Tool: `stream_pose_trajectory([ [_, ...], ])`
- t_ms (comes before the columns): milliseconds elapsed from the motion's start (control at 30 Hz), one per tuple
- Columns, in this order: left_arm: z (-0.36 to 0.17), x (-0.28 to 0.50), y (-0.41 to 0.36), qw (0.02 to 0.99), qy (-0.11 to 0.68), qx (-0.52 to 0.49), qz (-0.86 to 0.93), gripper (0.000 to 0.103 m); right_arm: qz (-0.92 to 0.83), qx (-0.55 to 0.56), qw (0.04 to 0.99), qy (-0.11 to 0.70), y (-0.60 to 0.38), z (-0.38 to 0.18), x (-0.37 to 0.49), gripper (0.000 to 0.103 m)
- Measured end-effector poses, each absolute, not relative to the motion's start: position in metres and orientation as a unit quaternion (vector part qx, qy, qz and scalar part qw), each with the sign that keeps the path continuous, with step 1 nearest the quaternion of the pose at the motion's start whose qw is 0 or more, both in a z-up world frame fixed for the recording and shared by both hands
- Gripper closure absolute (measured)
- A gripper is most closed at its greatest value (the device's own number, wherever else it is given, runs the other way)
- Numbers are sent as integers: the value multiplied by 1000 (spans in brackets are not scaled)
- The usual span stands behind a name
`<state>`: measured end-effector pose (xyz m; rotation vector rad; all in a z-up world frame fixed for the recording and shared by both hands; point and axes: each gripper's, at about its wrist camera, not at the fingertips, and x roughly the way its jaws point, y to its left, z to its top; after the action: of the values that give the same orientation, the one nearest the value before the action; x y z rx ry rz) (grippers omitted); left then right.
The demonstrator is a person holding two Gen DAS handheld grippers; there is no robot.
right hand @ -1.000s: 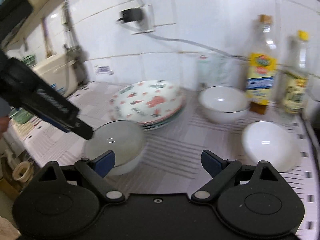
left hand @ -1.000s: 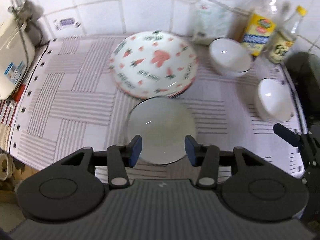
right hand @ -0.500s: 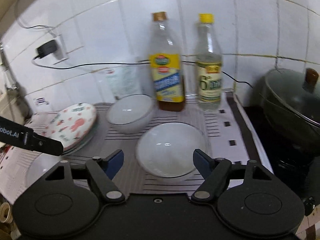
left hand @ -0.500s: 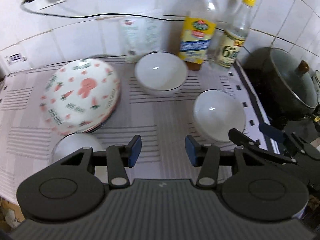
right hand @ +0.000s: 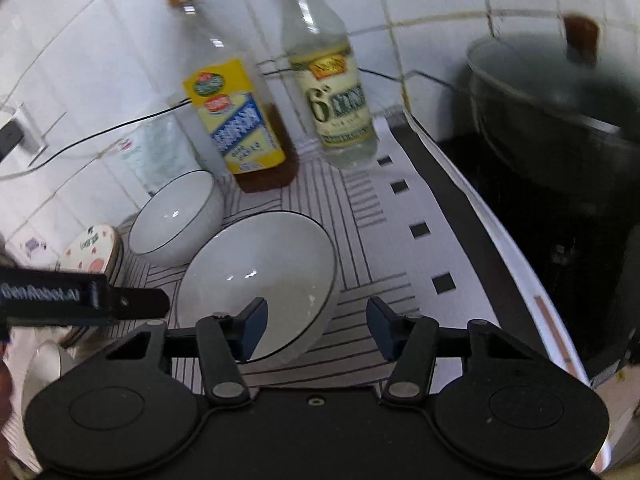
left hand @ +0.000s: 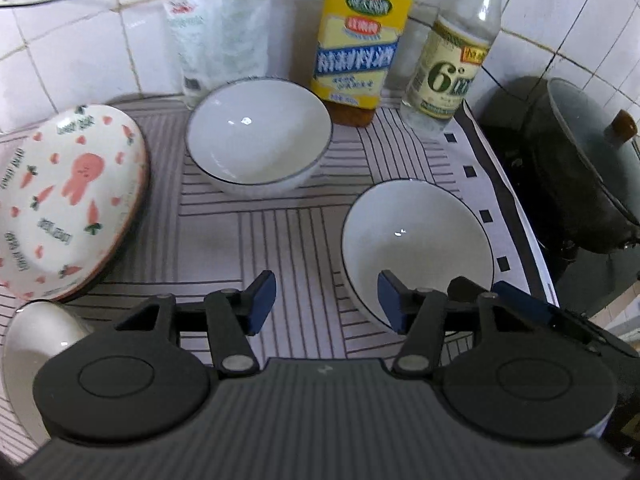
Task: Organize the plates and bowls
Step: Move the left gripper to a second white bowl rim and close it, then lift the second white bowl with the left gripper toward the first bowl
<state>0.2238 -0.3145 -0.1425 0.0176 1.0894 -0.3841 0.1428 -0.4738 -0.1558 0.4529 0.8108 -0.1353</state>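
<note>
Two white bowls with thin dark rims are seen on the striped mat (left hand: 288,248). The near bowl (left hand: 416,248) is placed close to the mat's right edge, and the far bowl (left hand: 258,138) stands just in front of the yellow-label bottle (left hand: 358,52) and the clear bottle (left hand: 452,64). A stack of carrot-pattern plates (left hand: 60,204) is found at the left, and a third white bowl (left hand: 36,344) lies at the lower left corner. The left gripper (left hand: 326,306) is held over bare mat beside the near bowl; its jaws have just been opening and nothing is between them. The right gripper (right hand: 314,326) is set astride the near rim of the near bowl, one pad inside and one outside; its jaws have just been closing, but the wall is not pressed yet. A dark pot (right hand: 560,92) stands to the right.
</note>
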Motion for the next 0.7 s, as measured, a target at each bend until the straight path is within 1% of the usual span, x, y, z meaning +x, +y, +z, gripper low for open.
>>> stream_pose_trajectory([
  [33,-146,225,-317,836,517,8,-182,47,-67,229,889,390,-476,-158,143,47],
  [100,-152,228,-320,833,522,9,-182,48,-68,250,884,390,-481,-163,145,53],
  [167,-156,230,-325,832,521,12,-189,56,-69,278,876,389,-485,-170,148,59],
  [200,-158,230,-328,832,520,16,-190,63,-72,290,871,390,-487,-173,150,65],
  [233,-160,231,-329,832,521,21,-189,67,-75,299,867,392,-488,-176,152,67],
  [267,-162,233,-331,830,524,21,-190,68,-76,311,864,388,-489,-178,152,69],
  [300,-164,233,-331,828,527,16,-191,76,-75,319,862,386,-489,-179,151,74],
  [333,-166,235,-330,825,532,8,-193,80,-75,322,861,386,-489,-179,152,76],
  [367,-167,235,-329,823,534,0,-194,82,-74,319,862,386,-487,-179,152,79],
  [400,-168,236,-328,820,537,-8,-196,87,-74,313,864,388,-485,-178,153,80],
  [433,-168,236,-328,817,541,-16,-199,90,-76,307,865,390,-484,-177,154,80],
  [533,-168,235,-330,815,546,-19,-194,90,-84,301,864,396,-482,-176,157,81],
  [700,-163,225,-329,814,549,0,-189,90,-89,295,857,412,-480,-173,158,84],
])
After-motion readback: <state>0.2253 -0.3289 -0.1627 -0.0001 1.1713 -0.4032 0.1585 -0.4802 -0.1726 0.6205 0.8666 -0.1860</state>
